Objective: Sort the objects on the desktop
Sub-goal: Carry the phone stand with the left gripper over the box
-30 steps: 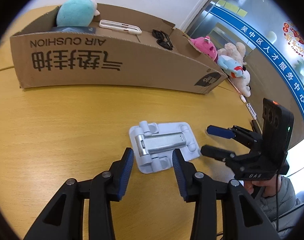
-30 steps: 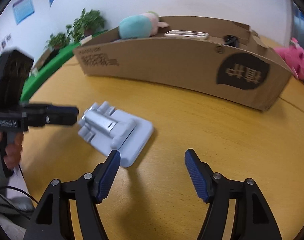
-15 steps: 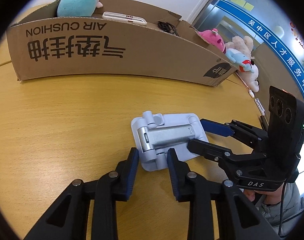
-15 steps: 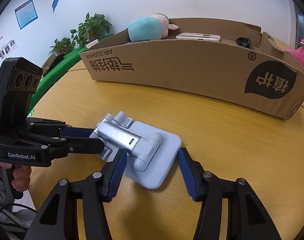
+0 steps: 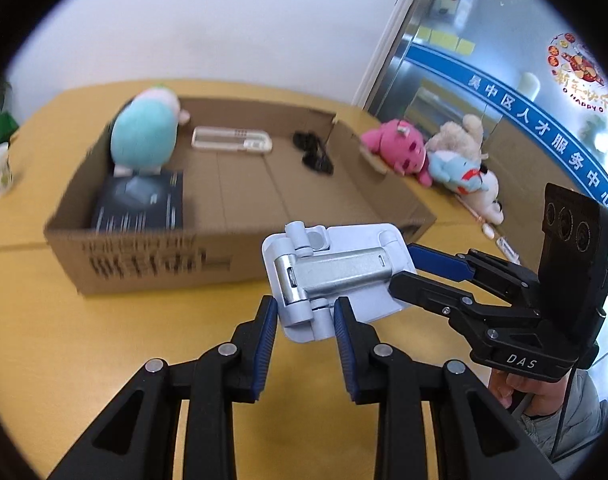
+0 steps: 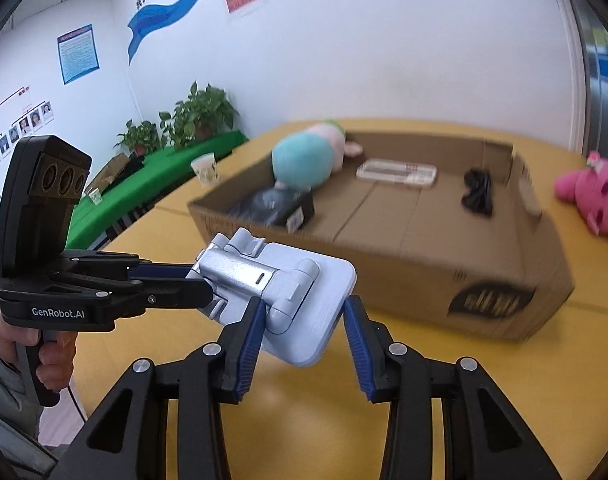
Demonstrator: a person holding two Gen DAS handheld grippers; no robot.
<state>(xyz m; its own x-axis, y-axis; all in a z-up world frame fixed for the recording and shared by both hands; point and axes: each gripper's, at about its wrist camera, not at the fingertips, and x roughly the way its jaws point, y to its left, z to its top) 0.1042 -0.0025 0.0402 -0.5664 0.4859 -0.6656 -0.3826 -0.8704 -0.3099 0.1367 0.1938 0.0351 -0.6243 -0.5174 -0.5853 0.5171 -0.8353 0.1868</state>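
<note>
Pale-blue plastic with a silver metal arm folded flat on it, the phone stand (image 5: 335,276) hangs above the yellow bench (image 5: 104,340), just in front of the cardboard box (image 5: 240,184) and clear of its near wall. Two tools carry it: the left hand-held gripper (image 5: 305,326) is clamped on the stand's hinge end, and the right hand-held gripper (image 6: 304,330), whose jaws have just been closing, pinches the plate from the opposite side. Inside the box lie a teal plush toy (image 5: 144,136), a dark flat booklet (image 5: 140,204) in front of it, a white remote-like case (image 5: 232,140) and a black tangle (image 5: 313,152), perhaps glasses. Pink and cream plush toys (image 5: 431,156) sit outside, beside the box's right end. The step in hand looks like carrying the stand to the box; next it probably needs lifting over the near wall and lowering onto the bare cardboard floor (image 5: 264,188) between booklet and tangle, both grips releasing together.
</note>
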